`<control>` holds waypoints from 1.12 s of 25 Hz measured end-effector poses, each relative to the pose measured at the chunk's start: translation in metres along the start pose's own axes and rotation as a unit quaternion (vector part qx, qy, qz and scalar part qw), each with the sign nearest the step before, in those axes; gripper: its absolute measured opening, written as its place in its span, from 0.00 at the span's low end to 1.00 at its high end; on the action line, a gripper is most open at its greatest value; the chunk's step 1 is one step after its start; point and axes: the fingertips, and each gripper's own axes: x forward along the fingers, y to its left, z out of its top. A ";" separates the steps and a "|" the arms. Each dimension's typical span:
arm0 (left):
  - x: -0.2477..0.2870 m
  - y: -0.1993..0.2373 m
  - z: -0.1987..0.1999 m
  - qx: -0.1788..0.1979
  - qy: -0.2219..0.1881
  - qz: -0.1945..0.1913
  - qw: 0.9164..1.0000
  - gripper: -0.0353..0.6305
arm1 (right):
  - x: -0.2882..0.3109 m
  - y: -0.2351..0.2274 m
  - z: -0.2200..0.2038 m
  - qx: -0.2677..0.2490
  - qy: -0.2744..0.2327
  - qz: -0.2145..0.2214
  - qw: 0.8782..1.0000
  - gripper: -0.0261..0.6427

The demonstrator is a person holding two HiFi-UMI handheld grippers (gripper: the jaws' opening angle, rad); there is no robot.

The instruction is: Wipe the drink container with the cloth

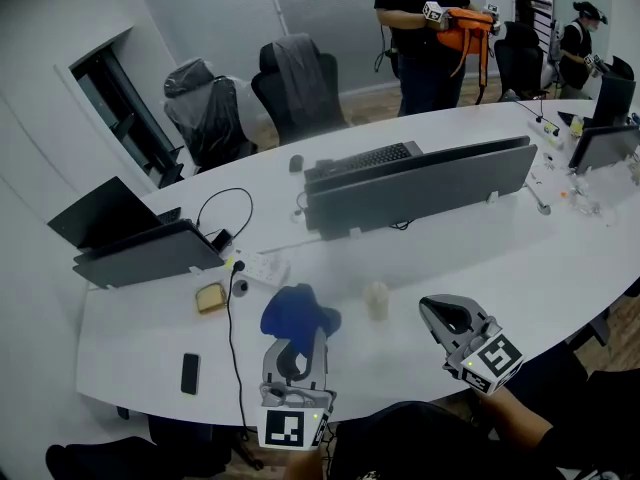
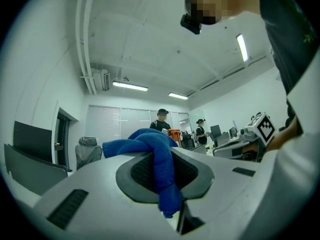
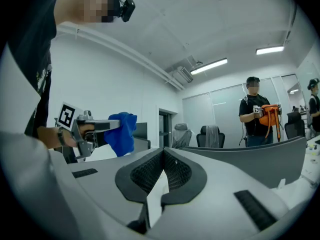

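Apparently the task is only at its beginning. The left gripper (image 1: 298, 351) is closed on the blue cloth (image 1: 299, 314), which hangs bunched out of its jaws, as the left gripper view shows clearly. The right gripper (image 1: 441, 315) has its jaws pressed together with nothing between them. The drink container (image 1: 377, 299), a small pale thing, stands on the white desk (image 1: 480, 258) between the two grippers, and neither touches it; the cloth is near it but apart from it. So the cloth is in hand, and that part seems done. What is left is probably the main work: to steady the container, perhaps with the right gripper, and to rub the cloth over it.
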 end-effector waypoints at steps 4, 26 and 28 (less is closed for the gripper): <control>0.000 0.003 -0.004 0.000 0.000 0.005 1.000 0.11 | 0.006 0.005 -0.002 -0.014 0.004 0.013 1.000 0.04; 0.006 -0.003 -0.016 0.014 0.010 0.009 1.000 0.11 | 0.005 -0.010 -0.021 -0.004 0.017 -0.004 1.000 0.04; 0.007 -0.003 -0.016 0.013 0.008 0.008 1.000 0.11 | 0.005 -0.010 -0.021 -0.006 0.016 -0.002 1.000 0.04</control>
